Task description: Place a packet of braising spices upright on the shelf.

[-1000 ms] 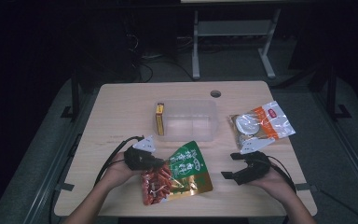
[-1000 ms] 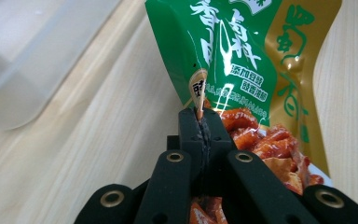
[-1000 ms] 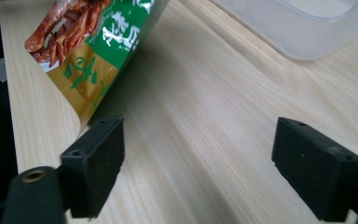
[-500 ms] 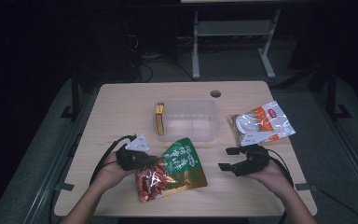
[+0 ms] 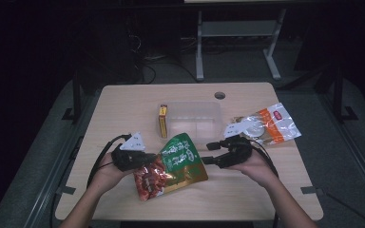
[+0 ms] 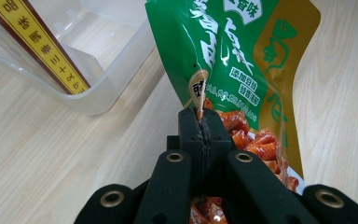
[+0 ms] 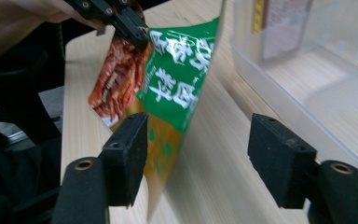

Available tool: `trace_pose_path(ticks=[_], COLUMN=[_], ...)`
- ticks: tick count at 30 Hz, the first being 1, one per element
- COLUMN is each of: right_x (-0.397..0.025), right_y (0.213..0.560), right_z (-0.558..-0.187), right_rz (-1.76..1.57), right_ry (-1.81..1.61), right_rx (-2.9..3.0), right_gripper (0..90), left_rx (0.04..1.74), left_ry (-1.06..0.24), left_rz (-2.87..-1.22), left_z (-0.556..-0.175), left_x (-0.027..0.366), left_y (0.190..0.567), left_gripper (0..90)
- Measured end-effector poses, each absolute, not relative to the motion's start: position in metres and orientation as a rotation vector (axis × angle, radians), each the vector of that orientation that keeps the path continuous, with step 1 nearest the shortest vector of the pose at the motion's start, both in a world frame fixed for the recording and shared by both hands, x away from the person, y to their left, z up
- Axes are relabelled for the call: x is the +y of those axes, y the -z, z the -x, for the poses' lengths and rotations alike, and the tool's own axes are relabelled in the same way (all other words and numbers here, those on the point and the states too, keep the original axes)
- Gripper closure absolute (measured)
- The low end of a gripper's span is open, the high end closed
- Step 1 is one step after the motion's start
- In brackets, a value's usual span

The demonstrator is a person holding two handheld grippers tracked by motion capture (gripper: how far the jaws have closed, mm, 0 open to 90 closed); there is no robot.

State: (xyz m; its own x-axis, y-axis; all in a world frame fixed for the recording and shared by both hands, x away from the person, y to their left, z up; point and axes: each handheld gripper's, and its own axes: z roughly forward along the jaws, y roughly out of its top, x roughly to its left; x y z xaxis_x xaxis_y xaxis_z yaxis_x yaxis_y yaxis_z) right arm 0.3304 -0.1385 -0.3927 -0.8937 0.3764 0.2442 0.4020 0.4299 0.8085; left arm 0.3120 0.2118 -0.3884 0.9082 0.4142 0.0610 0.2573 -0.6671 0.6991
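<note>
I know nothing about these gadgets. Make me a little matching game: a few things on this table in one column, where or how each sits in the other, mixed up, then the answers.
Things:
1. green snack bag
2. orange-and-clear snack bag
3. yellow box
4. right gripper

States:
A. standing on end inside the clear plastic container
B. pinched at its edge by the shut left gripper
C. lying flat near the table's right edge
D. jaws apart, beside the green bag's edge

Pairs: 1-B, 2-C, 3-A, 4-D

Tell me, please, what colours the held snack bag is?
Green and gold, with red snacks showing; the left gripper view shows the snack bag best.
</note>
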Motion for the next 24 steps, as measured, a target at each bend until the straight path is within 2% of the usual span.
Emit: trace_pose_path(ticks=[10,24], right_x=[-0.107,-0.11], right_y=[0.401,0.407], right_z=[-0.348,-0.351], right_rz=[0.62,0.574], right_ry=[1.463,1.407], right_rx=[-2.613,-2.596], right_gripper=[52.9,77.8], left_rx=[0.454,0.419], left_ry=[-0.263,-0.235], left_rz=[-2.295,-2.253], left_z=[-0.307,-0.303], left_x=[0.212,0.21], left_y=[0.383,0.38], left_gripper=[89.4,89.4])
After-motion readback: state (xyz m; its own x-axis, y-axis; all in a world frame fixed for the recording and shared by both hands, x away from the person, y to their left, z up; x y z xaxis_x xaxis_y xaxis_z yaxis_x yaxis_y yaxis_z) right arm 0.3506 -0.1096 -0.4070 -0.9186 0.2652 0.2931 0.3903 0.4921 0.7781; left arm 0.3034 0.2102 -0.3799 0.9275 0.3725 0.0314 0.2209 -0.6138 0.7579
